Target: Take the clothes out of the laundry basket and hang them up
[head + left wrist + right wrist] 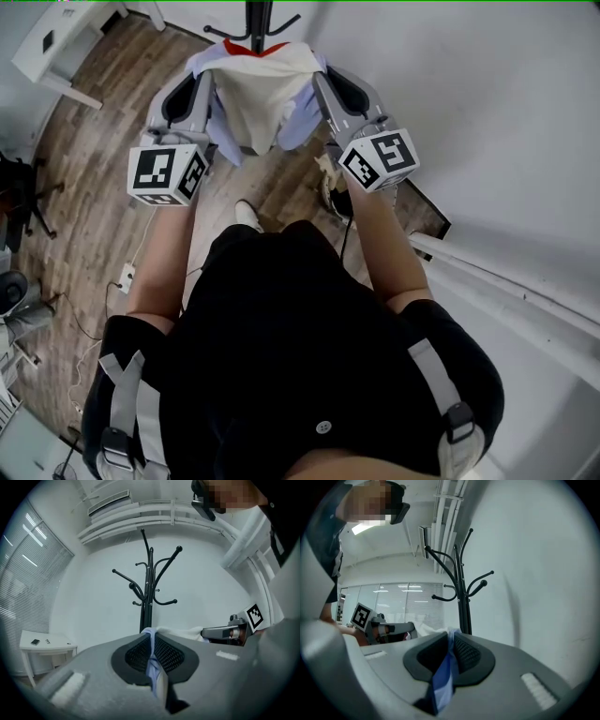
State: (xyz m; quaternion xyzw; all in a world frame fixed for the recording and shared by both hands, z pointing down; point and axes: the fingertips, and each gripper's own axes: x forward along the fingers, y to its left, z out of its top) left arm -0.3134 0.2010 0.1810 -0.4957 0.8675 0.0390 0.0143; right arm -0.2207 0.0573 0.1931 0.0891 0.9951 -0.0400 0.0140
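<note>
While taut between left tool (153,644) and right tool (451,645), garment (255,94) near coat-stand (148,588).

You work in bright, even indoor light with no harsh glare. In the head view the white wall (487,94) reads clean and the wooden floor (84,187) looks somewhat darker; the picture is sharp, though it bends at the edges. Both gripper views come through a fisheye, so black corners ring the picture and straight lines bow toward the rim. In the left gripper view the window blinds (28,573) glow pale, and in the right gripper view a ceiling light (358,528) burns white. The coat rack (459,592) is crisp and throws a faint shadow on the wall. The close foreground is soft: the left gripper (152,641), the right gripper (452,639) and the garment (443,677) pinched in their jaws.
</note>
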